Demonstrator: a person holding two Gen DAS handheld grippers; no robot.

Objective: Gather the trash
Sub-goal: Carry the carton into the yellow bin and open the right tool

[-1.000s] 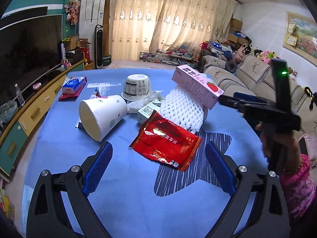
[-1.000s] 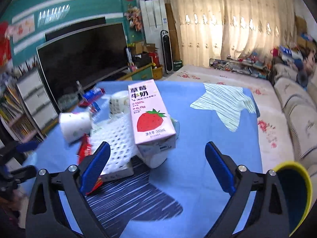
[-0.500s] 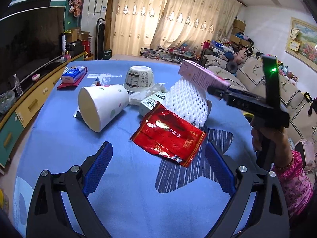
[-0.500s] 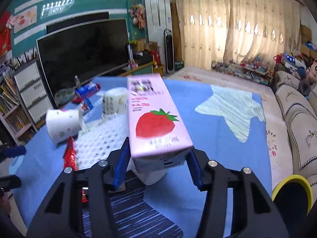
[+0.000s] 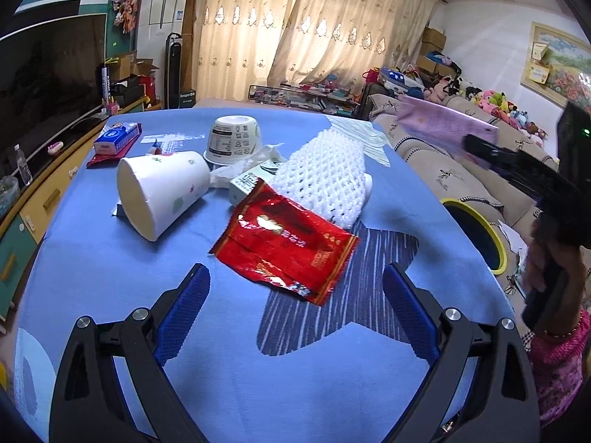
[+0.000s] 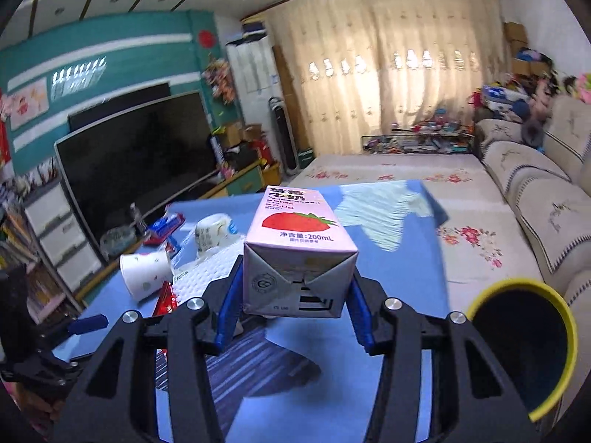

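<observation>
My right gripper [image 6: 293, 295] is shut on a pink strawberry milk carton [image 6: 297, 254] and holds it lifted above the blue table; it also shows in the left wrist view [image 5: 443, 127], off the table's right edge. A yellow-rimmed bin [image 6: 524, 343] sits low at the right, also in the left wrist view [image 5: 476, 232]. My left gripper [image 5: 295, 313] is open and empty, just in front of a red foil wrapper [image 5: 284, 243]. Behind the wrapper lie a white foam net [image 5: 325, 181], a tipped paper cup [image 5: 162, 188] and an upturned white bowl [image 5: 232, 142].
The blue tablecloth [image 5: 295, 369] covers the table. A small carton [image 5: 245, 184] and crumpled tissue lie under the net. A blue-red packet [image 5: 116, 138] lies at the far left. A sofa [image 6: 535, 199] stands right of the table, a TV [image 6: 136, 151] to the left.
My right gripper closed on the milk carton, lifted it off the pile and carried it right, toward the bin side. My left gripper stayed open and moved slightly closer to the wrapper.
</observation>
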